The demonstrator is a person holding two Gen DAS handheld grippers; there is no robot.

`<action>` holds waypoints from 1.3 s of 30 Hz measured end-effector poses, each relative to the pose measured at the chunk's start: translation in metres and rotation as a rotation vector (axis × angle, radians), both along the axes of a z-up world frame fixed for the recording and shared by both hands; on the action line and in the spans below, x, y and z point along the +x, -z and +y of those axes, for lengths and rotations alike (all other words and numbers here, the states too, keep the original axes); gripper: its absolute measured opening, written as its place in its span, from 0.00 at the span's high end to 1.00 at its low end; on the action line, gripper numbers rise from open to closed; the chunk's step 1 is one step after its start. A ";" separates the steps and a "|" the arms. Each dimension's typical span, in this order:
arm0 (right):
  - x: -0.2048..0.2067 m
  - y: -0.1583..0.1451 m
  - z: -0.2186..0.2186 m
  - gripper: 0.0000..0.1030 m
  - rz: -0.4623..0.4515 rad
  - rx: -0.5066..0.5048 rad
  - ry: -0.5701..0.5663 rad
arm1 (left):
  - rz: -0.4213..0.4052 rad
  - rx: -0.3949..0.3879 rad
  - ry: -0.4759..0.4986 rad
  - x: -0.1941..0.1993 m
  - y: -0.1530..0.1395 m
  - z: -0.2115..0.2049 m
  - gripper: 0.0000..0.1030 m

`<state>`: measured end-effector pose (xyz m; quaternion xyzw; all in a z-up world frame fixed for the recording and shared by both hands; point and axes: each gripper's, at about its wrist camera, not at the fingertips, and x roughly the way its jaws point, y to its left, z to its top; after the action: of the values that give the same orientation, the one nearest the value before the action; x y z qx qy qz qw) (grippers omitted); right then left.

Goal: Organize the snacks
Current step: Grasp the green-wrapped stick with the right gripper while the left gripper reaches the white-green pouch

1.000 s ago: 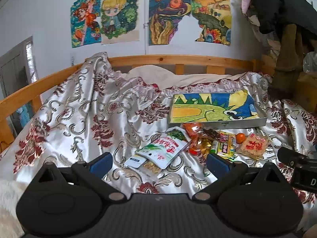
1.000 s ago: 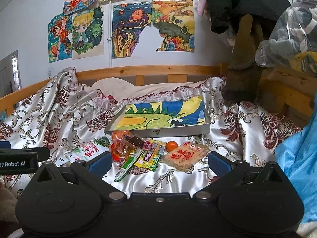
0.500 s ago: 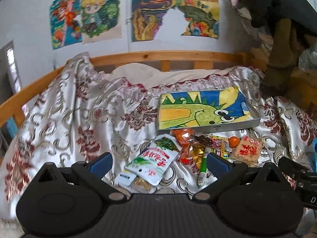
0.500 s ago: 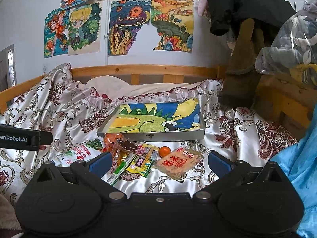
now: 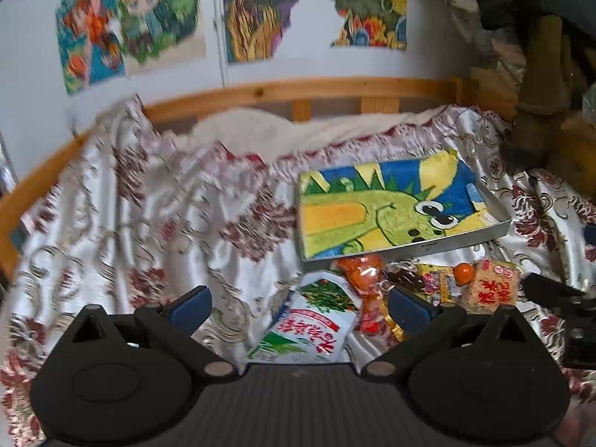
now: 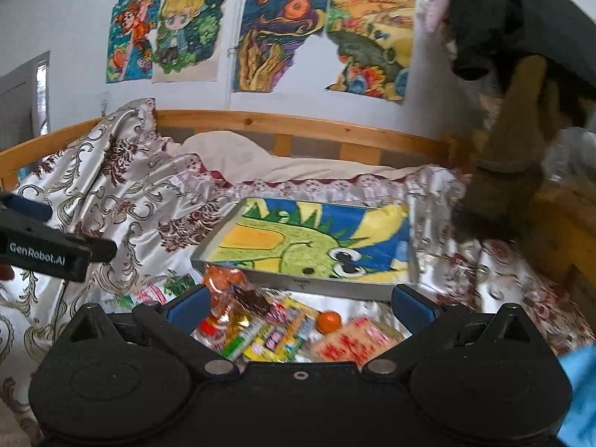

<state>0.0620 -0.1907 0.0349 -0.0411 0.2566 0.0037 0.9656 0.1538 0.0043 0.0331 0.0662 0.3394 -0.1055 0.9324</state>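
Note:
A pile of snacks lies on the patterned bedspread in front of a shallow grey tray (image 5: 499, 229) lined with a green dinosaur drawing. In the left wrist view my left gripper (image 5: 298, 303) is open and empty just above a white and green snack bag (image 5: 309, 329), with an orange packet (image 5: 359, 272), a small orange fruit (image 5: 463, 273) and a cracker pack (image 5: 491, 290) to its right. In the right wrist view my right gripper (image 6: 300, 303) is open and empty over the orange packet (image 6: 223, 281), yellow candy packs (image 6: 275, 331), the fruit (image 6: 329, 321) and the cracker pack (image 6: 350, 342); the tray (image 6: 298, 283) lies behind.
A wooden bed rail (image 6: 298, 126) runs along the back under wall drawings. Dark clothes and a brown boot (image 6: 514, 141) hang at the right. A blue cloth (image 6: 581, 391) lies at the right edge. The left gripper's body (image 6: 44, 253) shows at the left.
Both grippers have moved forward and down toward the snack pile, which now sits between their fingers. Both stay open and nothing was picked up.

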 end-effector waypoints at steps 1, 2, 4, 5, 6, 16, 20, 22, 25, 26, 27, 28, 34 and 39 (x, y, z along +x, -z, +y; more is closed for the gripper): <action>0.009 0.001 0.002 0.01 0.000 -0.007 -0.012 | 0.026 -0.019 0.011 0.008 0.000 0.003 0.00; 0.016 0.002 0.004 0.01 -0.002 -0.017 -0.023 | 0.044 -0.032 0.014 0.014 0.001 0.005 0.00; 0.033 0.008 0.010 0.01 -0.001 -0.032 -0.042 | 0.048 -0.036 0.001 0.024 0.002 0.011 0.00; 0.041 0.011 0.010 0.01 0.002 -0.029 -0.046 | 0.042 -0.028 -0.010 0.028 0.003 0.013 0.00; 0.048 0.015 0.011 0.01 0.004 -0.022 -0.048 | 0.040 -0.019 -0.020 0.032 0.006 0.017 0.00; 0.074 0.062 0.013 0.01 0.018 -0.001 -0.114 | 0.265 -0.048 -0.138 0.075 0.046 0.067 0.00; 0.078 0.075 0.017 0.01 0.092 0.026 -0.154 | 0.294 -0.082 -0.147 0.079 0.053 0.078 0.00; 0.079 0.081 0.019 0.01 0.133 0.061 -0.175 | 0.300 -0.084 -0.132 0.079 0.057 0.075 0.00; 0.082 0.091 0.021 0.01 0.203 0.096 -0.172 | 0.302 -0.061 -0.056 0.080 0.063 0.057 0.00; 0.082 0.094 0.021 0.01 0.221 0.105 -0.172 | 0.301 -0.046 -0.033 0.080 0.065 0.051 0.00; 0.083 0.097 0.021 0.01 0.240 0.117 -0.175 | 0.299 -0.032 -0.017 0.080 0.067 0.045 0.00; 0.083 0.100 0.021 0.01 0.254 0.129 -0.179 | 0.299 -0.022 0.003 0.079 0.069 0.039 0.00; 0.087 0.108 0.014 0.04 0.285 0.211 -0.196 | 0.292 -0.017 0.090 0.082 0.078 0.021 0.00; 0.094 0.117 0.008 0.15 0.302 0.266 -0.161 | 0.222 0.001 0.182 0.086 0.080 0.010 0.03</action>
<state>0.1557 -0.1826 -0.0824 0.0675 0.3913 0.1206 0.9098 0.2397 0.0144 -0.0474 0.0850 0.4328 -0.1963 0.8757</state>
